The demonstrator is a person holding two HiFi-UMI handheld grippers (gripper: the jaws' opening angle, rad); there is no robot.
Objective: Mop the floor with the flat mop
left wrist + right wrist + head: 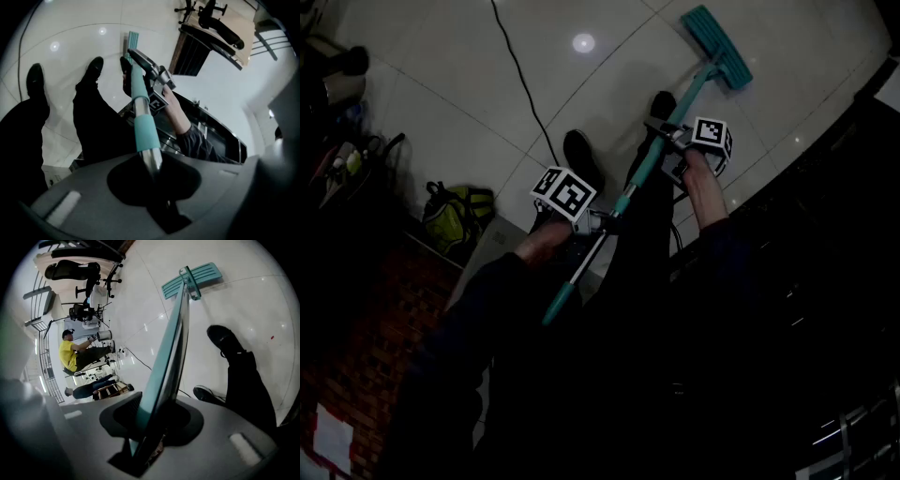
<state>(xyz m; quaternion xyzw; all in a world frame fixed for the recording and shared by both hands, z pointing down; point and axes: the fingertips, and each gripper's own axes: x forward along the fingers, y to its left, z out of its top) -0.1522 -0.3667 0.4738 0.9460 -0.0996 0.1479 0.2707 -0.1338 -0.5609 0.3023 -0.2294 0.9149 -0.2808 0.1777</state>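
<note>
— Whereabouts of the flat mop (637,180)?
— Out on the white tiled floor (478,103). Teal mop head (718,47) flat on the tiles at far right.
— Long axis?
— Slanted. Handle (143,129) from a free teal end at near left, up past both grippers, then down to the mop head (193,278) at far right. Points away to the far right.
— Grips?
— Left gripper (596,223) clamped on the chrome stretch of the handle, just under a teal sleeve; jaws tight against the tube in the left gripper view. Right gripper (671,137) farther along, nearer the mop head, jaws closed on the teal shaft (165,362).
— Both on the one handle, then?
— Yes, one behind the other, apart along its length.
— Around it?
— Two black shoes (581,157) on the tiles: one left of the handle, one just beside it farther off. Thin black cable (520,75) across the floor at far left. Green backpack (461,211) at near left. In the right gripper view, well away across the floor, a seated person in yellow (70,355) and an office chair (70,269).
</note>
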